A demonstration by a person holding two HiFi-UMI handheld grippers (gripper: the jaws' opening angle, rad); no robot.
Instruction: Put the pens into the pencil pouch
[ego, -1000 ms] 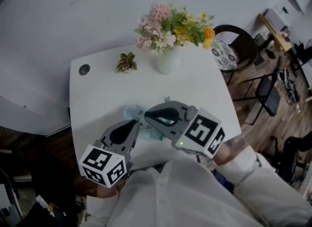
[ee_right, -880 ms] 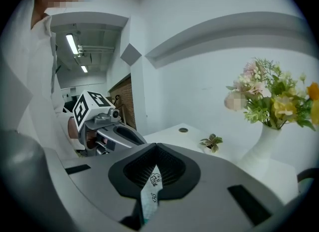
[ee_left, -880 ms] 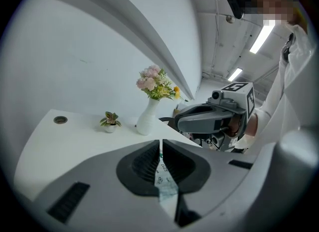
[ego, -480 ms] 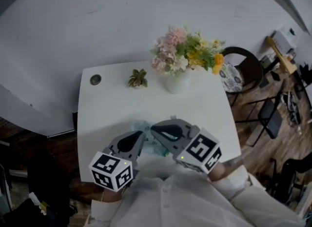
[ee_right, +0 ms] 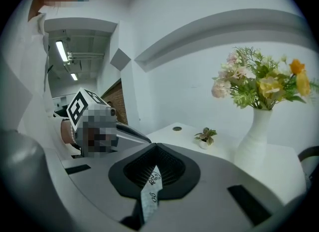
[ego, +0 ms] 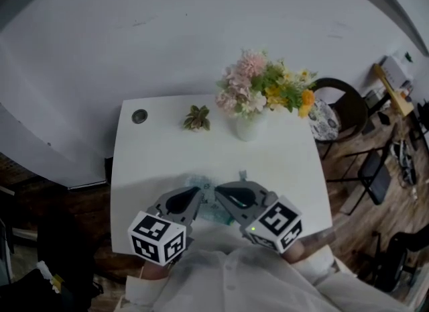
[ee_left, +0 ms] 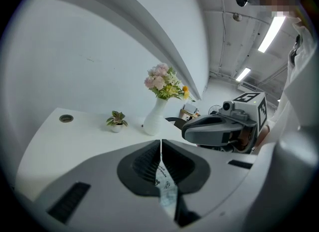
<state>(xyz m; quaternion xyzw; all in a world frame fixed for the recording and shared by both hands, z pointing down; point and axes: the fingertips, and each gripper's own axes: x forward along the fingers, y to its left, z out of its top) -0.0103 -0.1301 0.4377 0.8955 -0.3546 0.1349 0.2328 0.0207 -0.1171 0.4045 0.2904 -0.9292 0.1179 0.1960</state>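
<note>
Left claw (ego: 196,198) and right claw (ego: 218,194), tip to tip, each pinched shut on an edge of the pencil pouch (ego: 209,213), which hangs between them, nearer the person than the vase (ego: 247,127). Mouth wants pulling apart.

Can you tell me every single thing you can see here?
table: one, white, in the middle
vase: one, white, far edge of the table
flowers: one bunch, pink, yellow and orange, in the vase
little plant: one, green and pinkish, left of the vase
round hole cover: one, dark, far left corner of the table
pencil pouch: one, see-through with small black print, pinched by both tongs
chairs: two, dark, on the wooden floor at the right
pens: none that I can make out
left tongs: grey, shut on the pencil pouch
right tongs: grey, shut on the pencil pouch
shirt: white, at the bottom
</note>
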